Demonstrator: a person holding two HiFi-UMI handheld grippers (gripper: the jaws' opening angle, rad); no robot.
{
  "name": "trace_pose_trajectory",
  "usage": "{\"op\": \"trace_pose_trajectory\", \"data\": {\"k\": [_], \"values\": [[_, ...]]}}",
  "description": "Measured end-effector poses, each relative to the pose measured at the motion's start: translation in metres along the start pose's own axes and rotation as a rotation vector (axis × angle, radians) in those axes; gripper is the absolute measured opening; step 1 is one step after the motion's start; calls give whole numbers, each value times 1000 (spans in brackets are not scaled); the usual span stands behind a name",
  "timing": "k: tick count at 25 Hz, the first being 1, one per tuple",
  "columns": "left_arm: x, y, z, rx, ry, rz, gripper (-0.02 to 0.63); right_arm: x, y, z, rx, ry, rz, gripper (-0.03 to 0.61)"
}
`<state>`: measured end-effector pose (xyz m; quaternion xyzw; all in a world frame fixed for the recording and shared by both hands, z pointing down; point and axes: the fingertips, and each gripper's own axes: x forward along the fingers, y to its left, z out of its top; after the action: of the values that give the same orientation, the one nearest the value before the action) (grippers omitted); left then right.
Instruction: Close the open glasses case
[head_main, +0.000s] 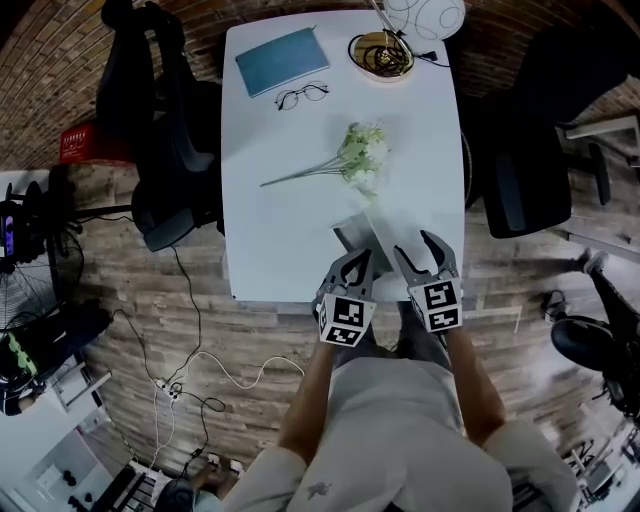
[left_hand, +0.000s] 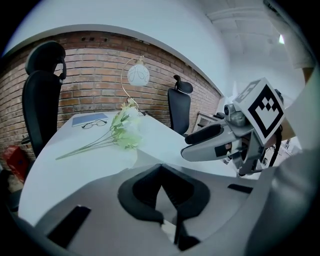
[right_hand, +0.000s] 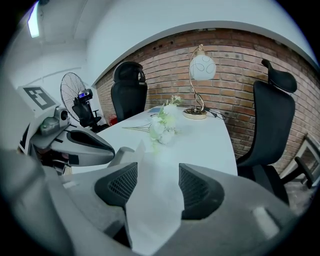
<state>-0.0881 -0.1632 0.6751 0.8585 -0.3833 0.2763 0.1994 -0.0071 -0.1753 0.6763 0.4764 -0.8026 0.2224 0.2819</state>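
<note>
Glasses case (head_main: 354, 237) lay open, lid up, at white bench (head_main: 270, 150) near edge. Left tool (head_main: 364, 257) clenched empty, right tool (head_main: 415, 246) released astride lid. Brick wall (right_hand: 225, 55) far.

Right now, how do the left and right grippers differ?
The left gripper has its jaws together; the right gripper has them apart. The left gripper points at the glasses case's grey part; the right gripper has the white flap between its jaws. Both reach over the table edge.
</note>
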Motion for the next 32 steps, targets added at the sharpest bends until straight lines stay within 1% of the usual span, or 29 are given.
{"op": "trace_pose_trajectory", "data": {"k": [17,27,32], "values": [[21,-9,-20,-9,46,-35,5,16,4,-20,-4,39,8,261],[23,-10,-22,-8,46,-45,5,17,11,-19,7,44,14,261],[22,-12,-23,-10,41,-48,5,18,13,-21,-11,37,15,261]]}}
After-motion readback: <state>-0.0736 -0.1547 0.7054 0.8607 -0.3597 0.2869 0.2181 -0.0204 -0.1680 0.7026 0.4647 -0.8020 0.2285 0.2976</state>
